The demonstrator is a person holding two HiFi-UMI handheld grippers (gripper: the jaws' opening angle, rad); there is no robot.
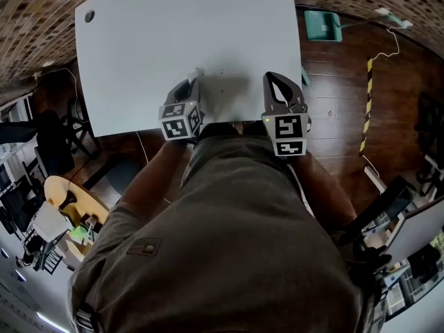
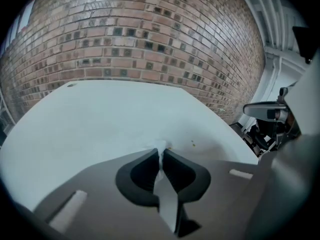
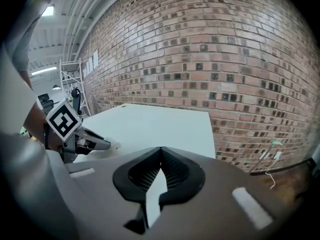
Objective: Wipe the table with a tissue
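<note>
Head view: left gripper [image 1: 193,80] and right gripper [image 1: 272,78] side by side, both above the near edge of the white tabletop [image 1: 173,33]. Scrap of white tissue [image 1: 198,71] at the tips of the left jaws, touching the surface or just over it; can't tell which.

Left gripper view: left gripper [image 2: 161,153] jaws clamped down on the tissue [image 2: 160,145], small crumpled tuft sticking out ahead of the tips. Tabletop [image 2: 100,119] below and ahead of the jaws, a few small specks [image 2: 192,144] just right of the tips. Brick wall [image 2: 140,39] beyond.

Right gripper view: right gripper [image 3: 161,150] jaws pressed tip to tip, nothing between them. Tabletop [image 3: 160,121] ahead of the jaws, brick wall [image 3: 225,59] past it. Left gripper [image 3: 107,145] off to the left of these jaws, tissue [image 3: 114,144] at its tips.
</note>
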